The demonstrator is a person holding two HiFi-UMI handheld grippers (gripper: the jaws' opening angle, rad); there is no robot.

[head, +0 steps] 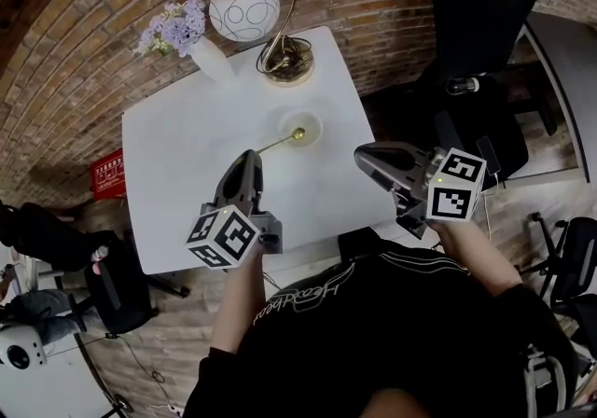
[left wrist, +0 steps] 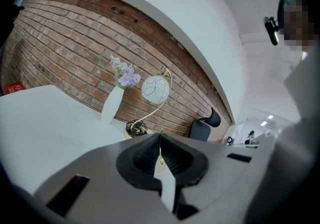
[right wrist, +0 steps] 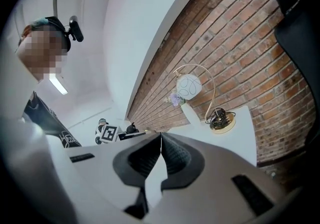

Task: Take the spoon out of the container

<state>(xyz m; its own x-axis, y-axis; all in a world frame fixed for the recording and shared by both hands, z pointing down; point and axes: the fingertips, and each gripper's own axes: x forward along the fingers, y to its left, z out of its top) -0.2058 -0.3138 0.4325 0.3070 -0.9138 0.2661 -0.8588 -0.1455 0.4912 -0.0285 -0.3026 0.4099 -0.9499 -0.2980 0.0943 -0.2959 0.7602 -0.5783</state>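
Observation:
A small pale container (head: 305,128) sits on the white table (head: 177,164). A thin gold spoon (head: 282,140) lies with its bowl in the container and its handle reaching out to the left. My left gripper (head: 250,157) is shut on the end of that handle. In the left gripper view the spoon (left wrist: 160,154) shows as a gold sliver in the slit between the closed jaws of the left gripper (left wrist: 161,135), and the container is hidden behind them. My right gripper (head: 362,157) hovers by the table's right edge, shut and holding nothing; its jaws also meet in the right gripper (right wrist: 161,137) view.
A gold arc lamp (head: 280,60) with a round glass shade (head: 244,9) and a white vase of lilac flowers (head: 207,54) stand at the table's far edge. A black chair (head: 480,15) is beyond the right side. A brick wall (head: 84,24) is behind.

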